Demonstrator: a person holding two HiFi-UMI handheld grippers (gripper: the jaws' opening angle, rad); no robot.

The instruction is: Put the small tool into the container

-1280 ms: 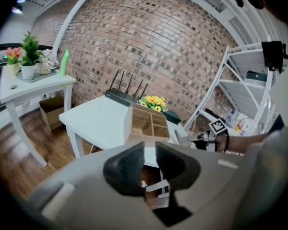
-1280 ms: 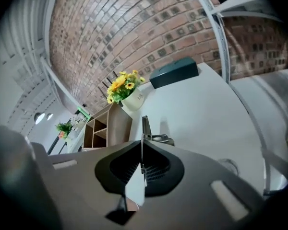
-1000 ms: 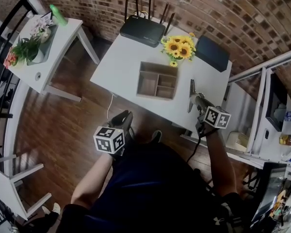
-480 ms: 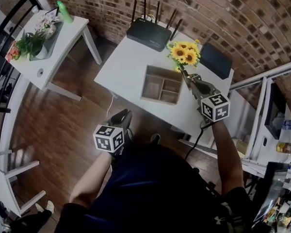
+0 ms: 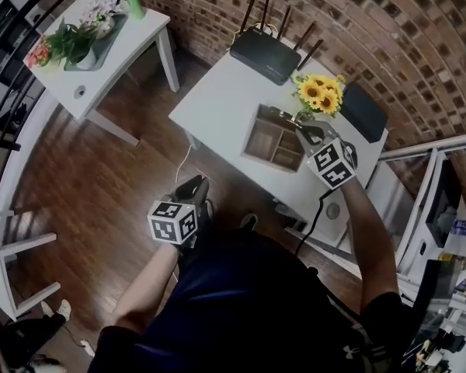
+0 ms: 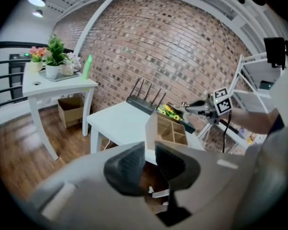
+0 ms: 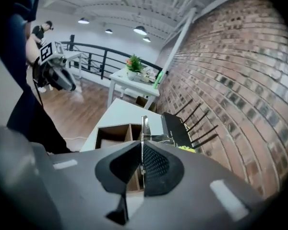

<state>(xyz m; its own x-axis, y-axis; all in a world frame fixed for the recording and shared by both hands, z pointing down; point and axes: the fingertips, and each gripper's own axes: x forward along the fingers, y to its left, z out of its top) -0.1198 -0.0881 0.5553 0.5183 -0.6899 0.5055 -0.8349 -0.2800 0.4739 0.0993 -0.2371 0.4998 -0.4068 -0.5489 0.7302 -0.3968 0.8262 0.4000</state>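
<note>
While my right gripper (image 5: pixel 301 128) hangs over the open wooden container with dividers (image 5: pixel 254 134), its fingers (image 7: pixel 156 166) are clamped flat on the slim silver metal tool (image 7: pixel 143 126), which is in the air and not yet inside. The tool's long axis runs straight out from the fingers, forward and down. Its tip sits above the container's far right side, beside the yellow sunflowers (image 5: pixel 320 93) near the right edge of the white worktop (image 5: pixel 217 99). Which compartment lies under the tip I cannot tell. As I judge it, the drop turns on tipping that line into one compartment rather than across a divider. My left gripper (image 5: pixel 194 190) hangs well off the worktop's near edge, far from the container. Its fingers (image 6: pixel 127 166) have just closed a little and stand apart with nothing between them.
</note>
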